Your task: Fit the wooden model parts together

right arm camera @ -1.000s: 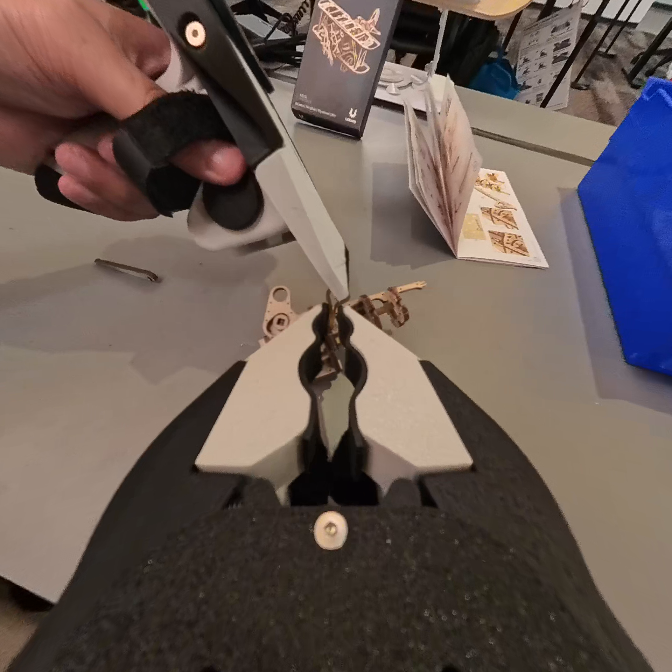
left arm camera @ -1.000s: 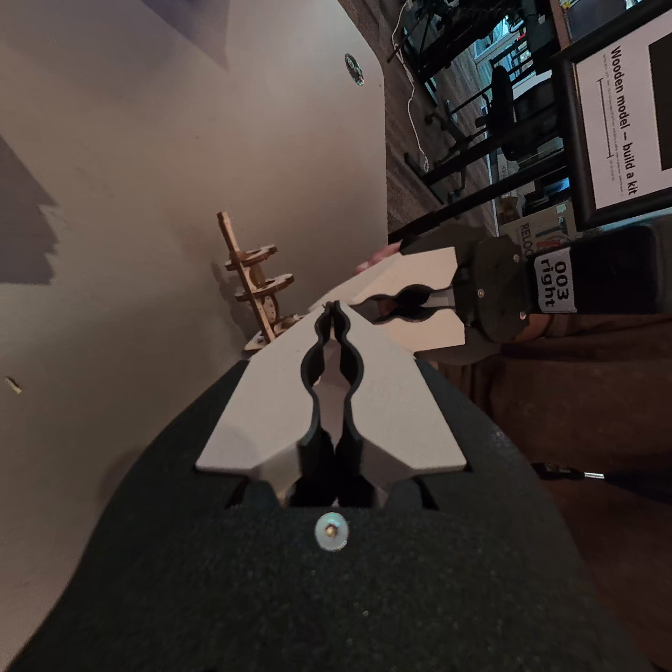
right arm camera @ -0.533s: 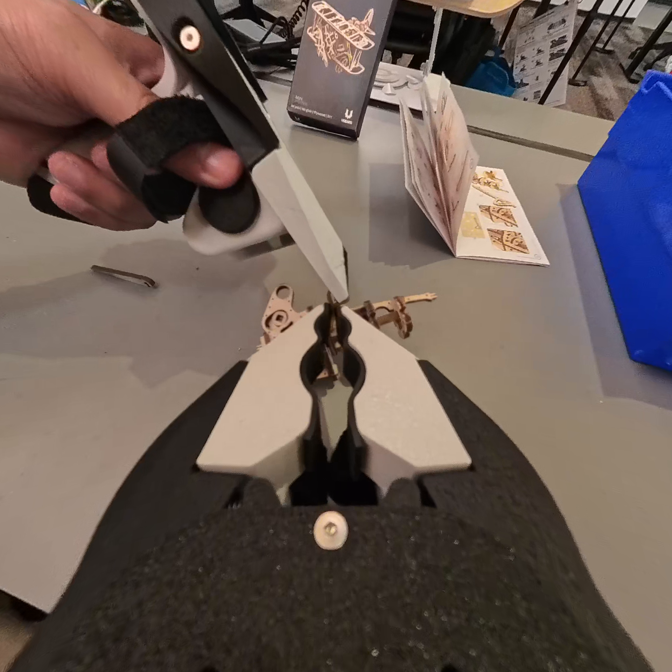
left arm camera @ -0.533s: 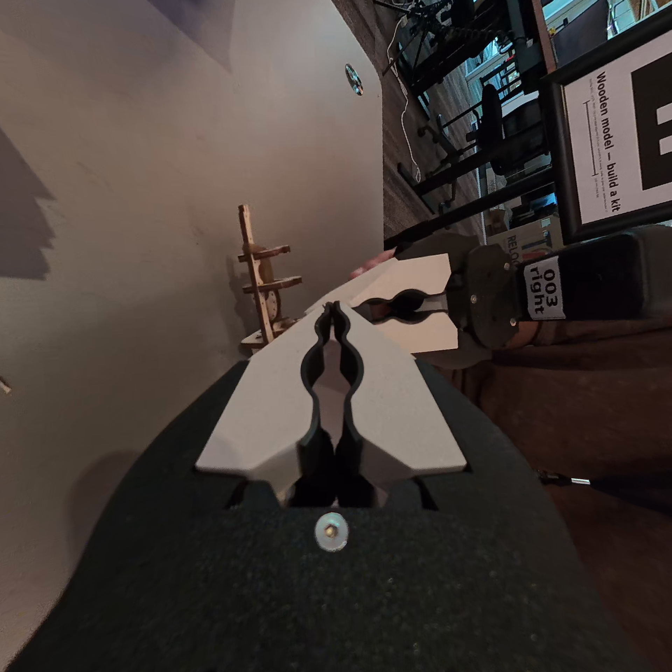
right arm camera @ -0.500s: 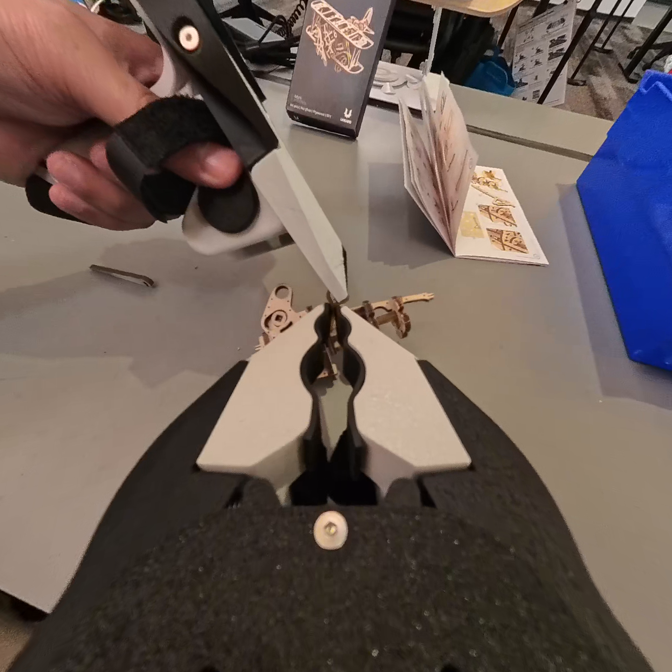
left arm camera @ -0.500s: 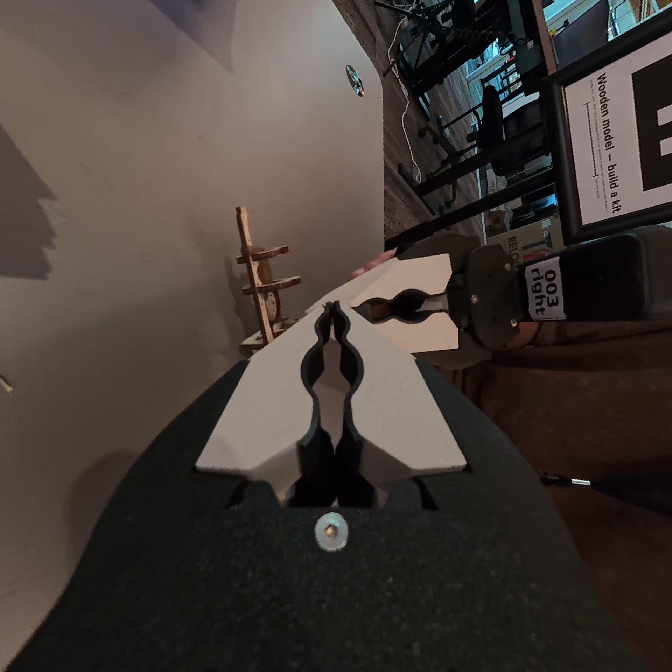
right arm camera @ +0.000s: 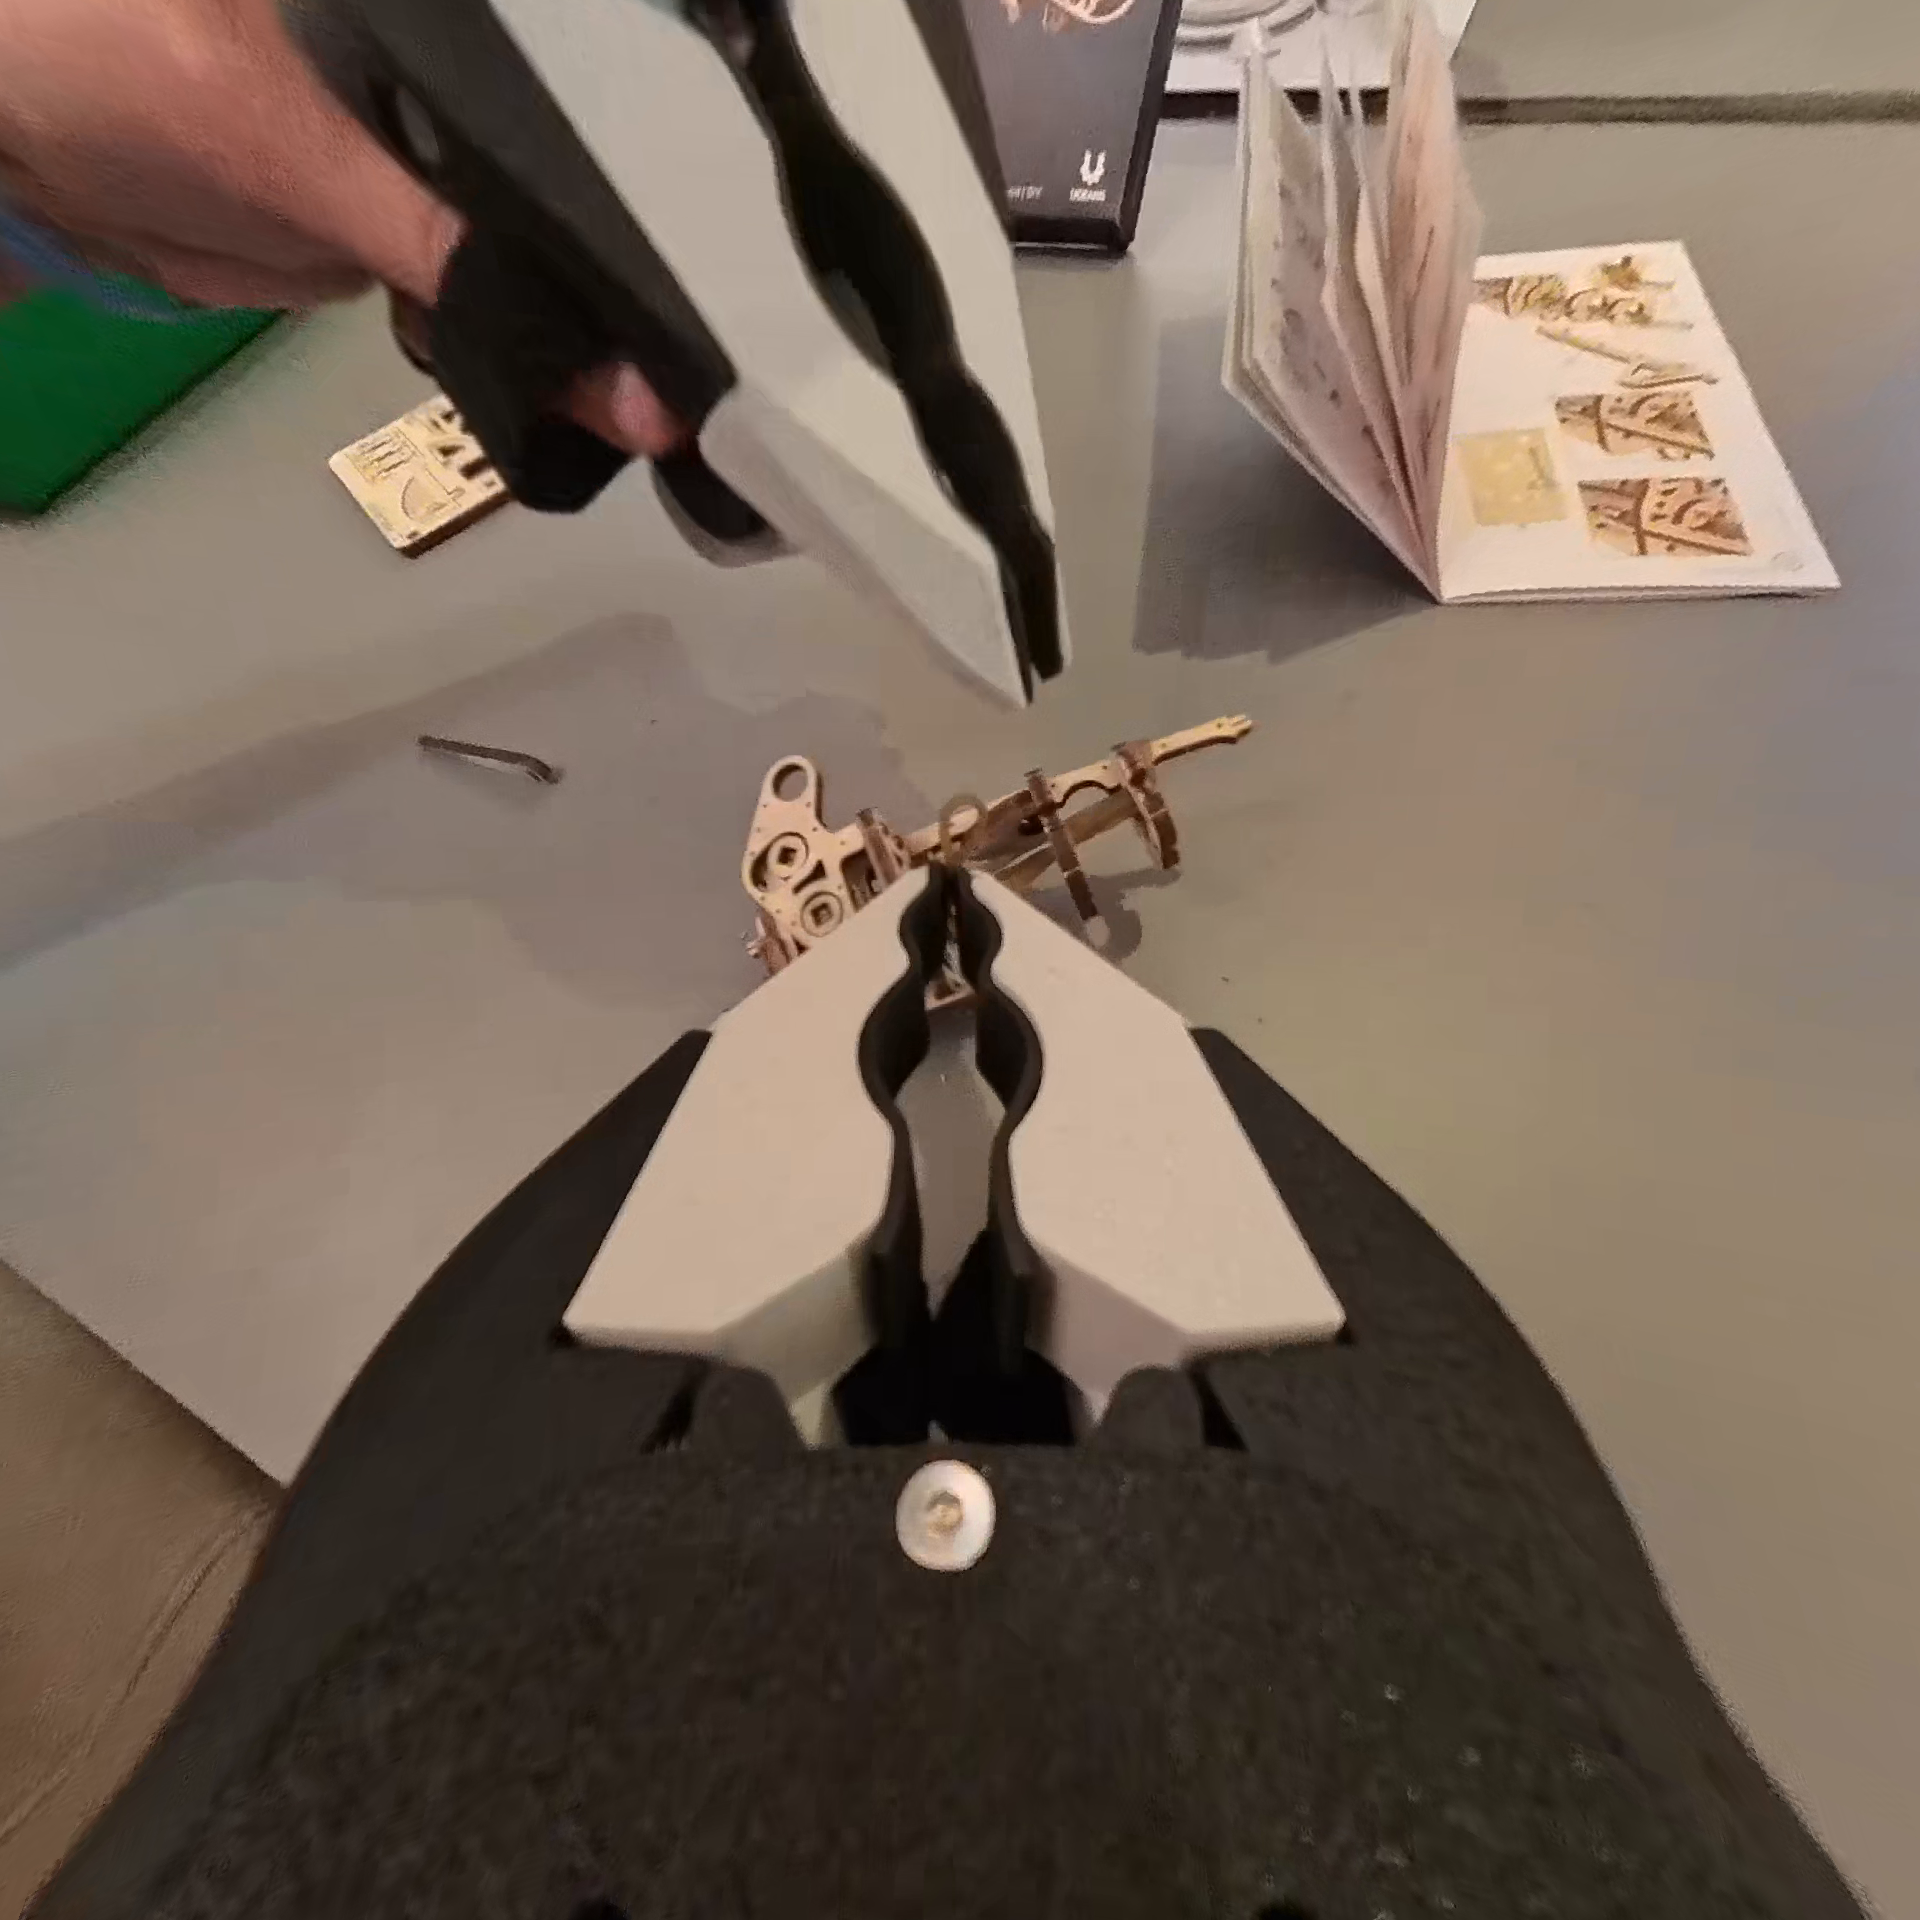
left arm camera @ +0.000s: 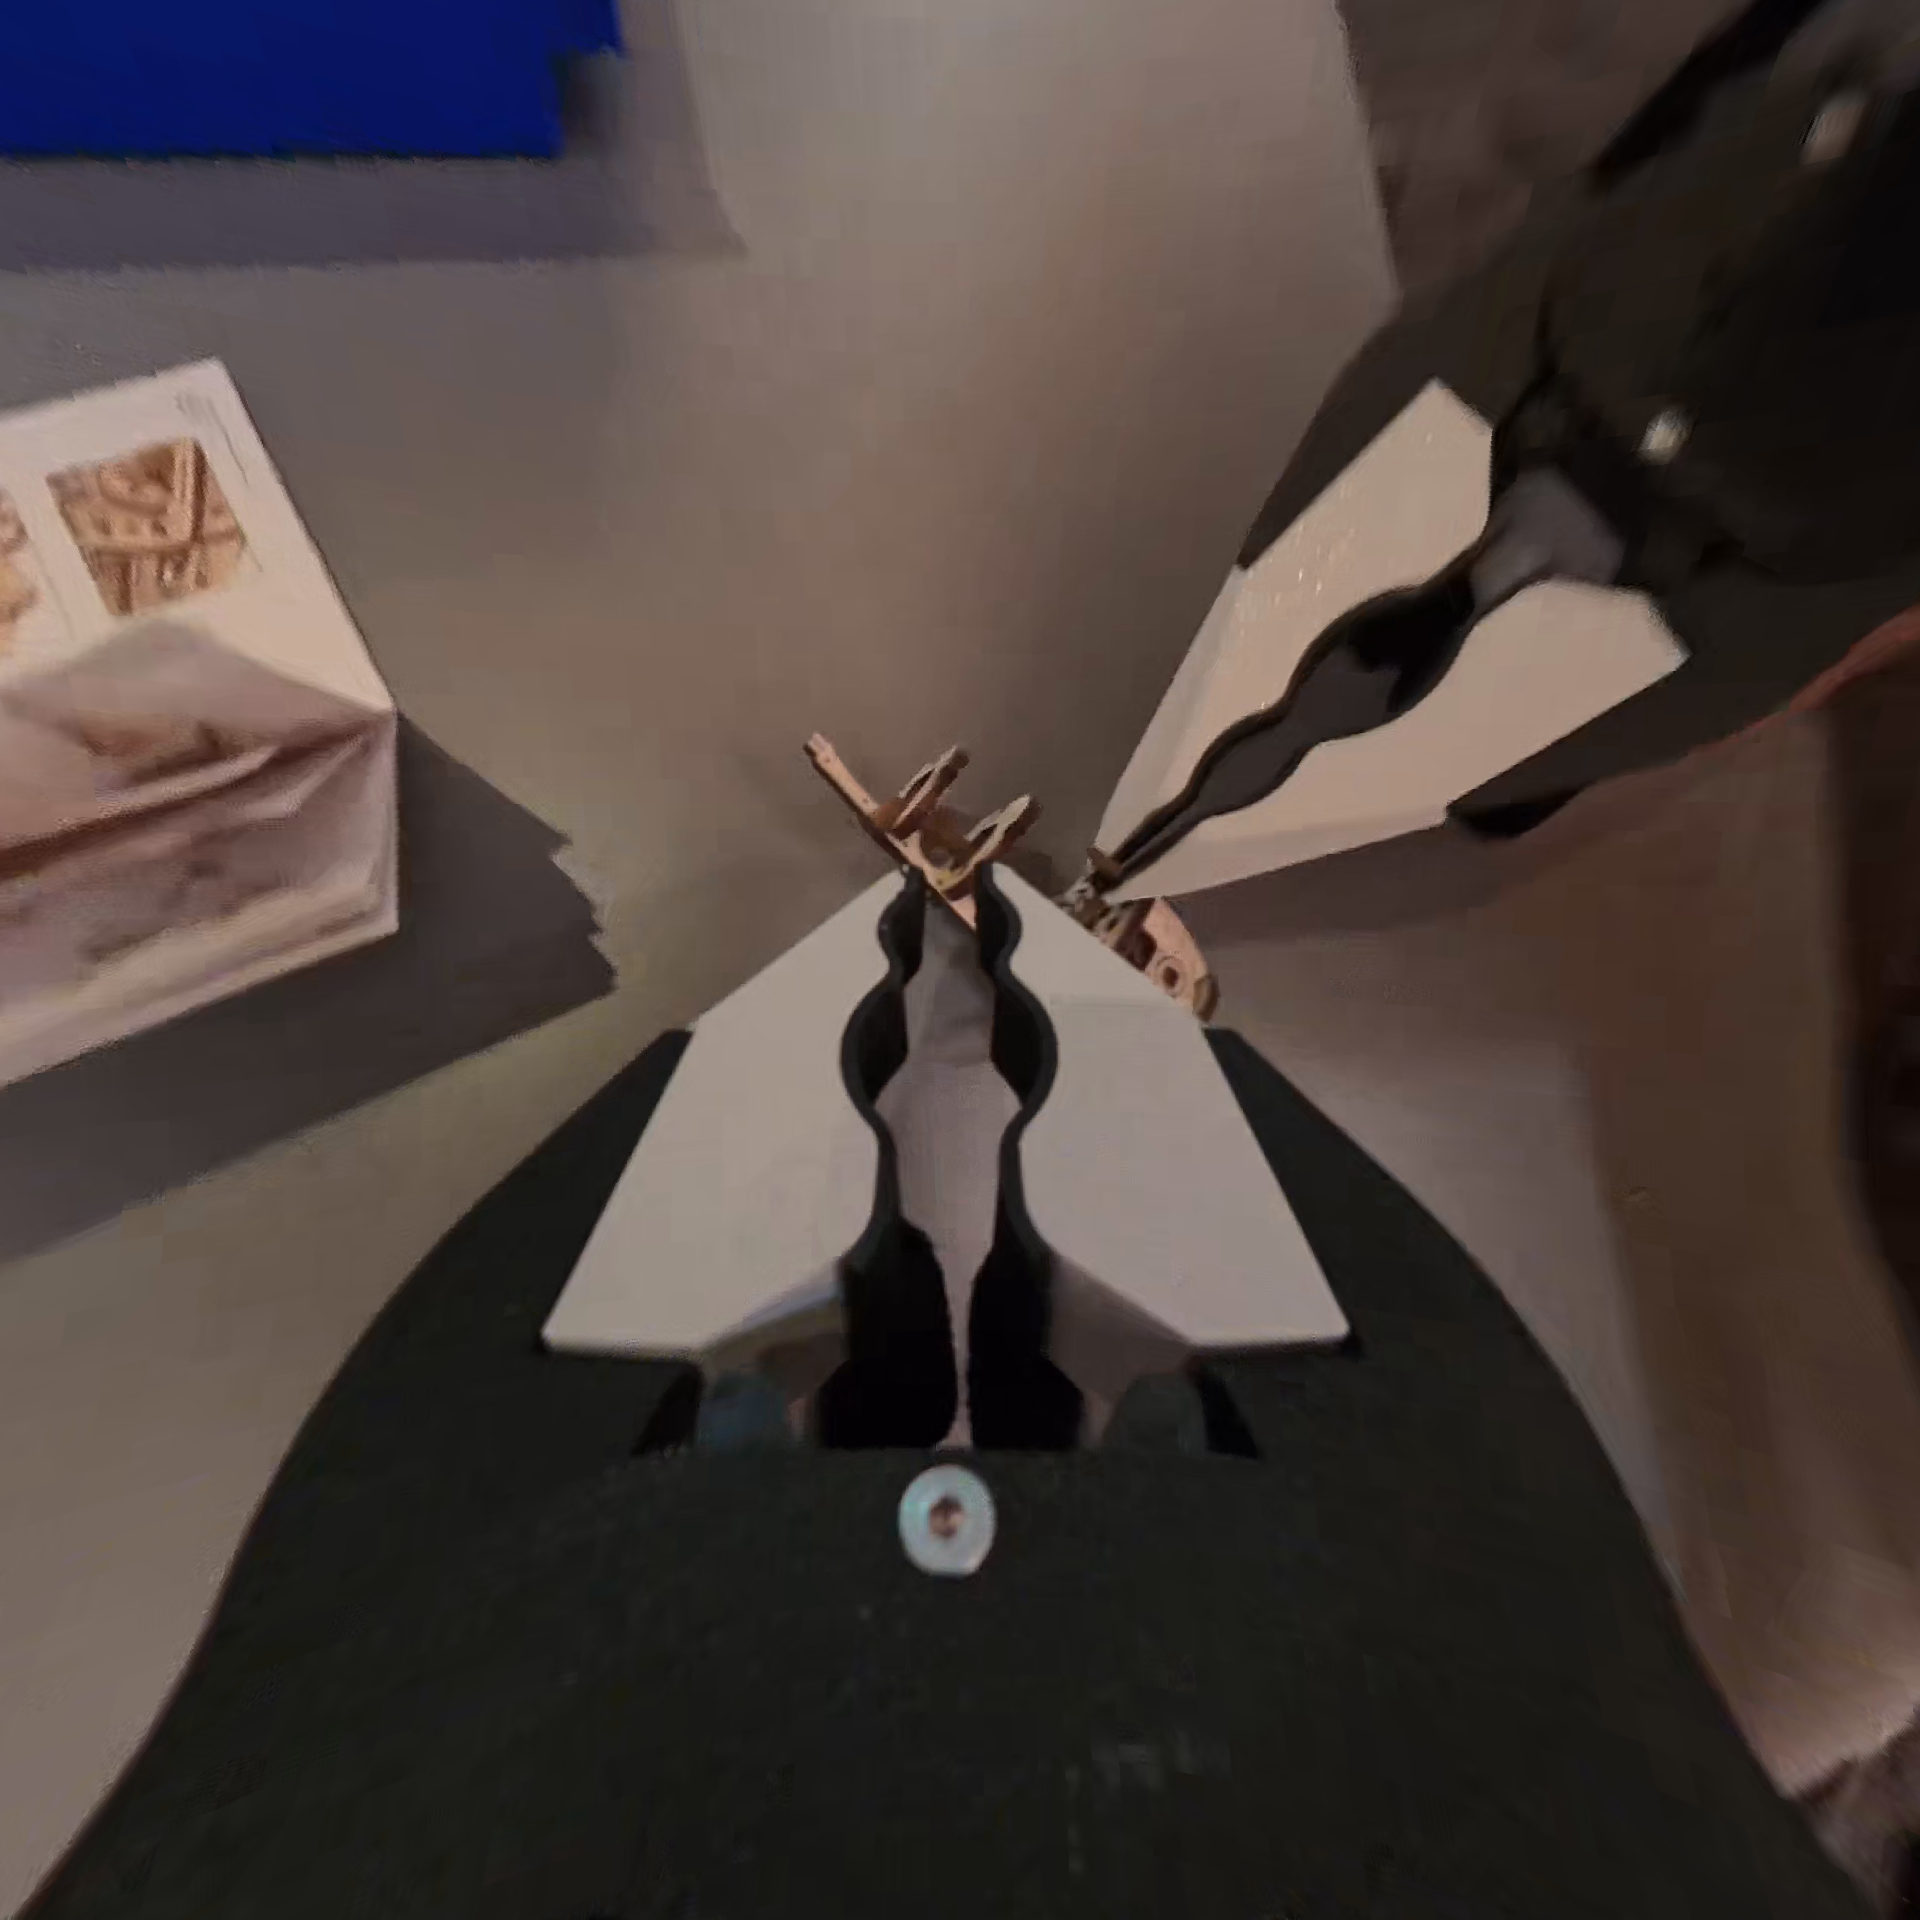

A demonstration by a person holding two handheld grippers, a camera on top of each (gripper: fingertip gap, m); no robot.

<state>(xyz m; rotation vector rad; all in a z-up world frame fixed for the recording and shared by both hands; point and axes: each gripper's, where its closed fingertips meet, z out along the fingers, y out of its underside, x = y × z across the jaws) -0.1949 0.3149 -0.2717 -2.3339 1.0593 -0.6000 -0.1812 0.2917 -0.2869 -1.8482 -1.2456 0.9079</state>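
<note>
The wooden model, a small pale laser-cut frame with a long shaft and ring-shaped ribs, lies low on the grey table. My right gripper is shut on a thin ringed piece in the middle of the model. In the left wrist view the right gripper comes in from the upper right and pinches the model. My left gripper is shut and holds nothing. In the right wrist view the left gripper, held by a hand, hangs just above the model and apart from it.
An open instruction booklet stands at the back right and also shows in the left wrist view. A dark box, a wooden parts sheet, a green container, a blue bin and a small metal strip lie around. Left and right tips are no more than a few centimetres apart.
My left gripper has lifted off the model and turned, so its view now faces the booklet and blue bin. The right gripper still holds the model.
</note>
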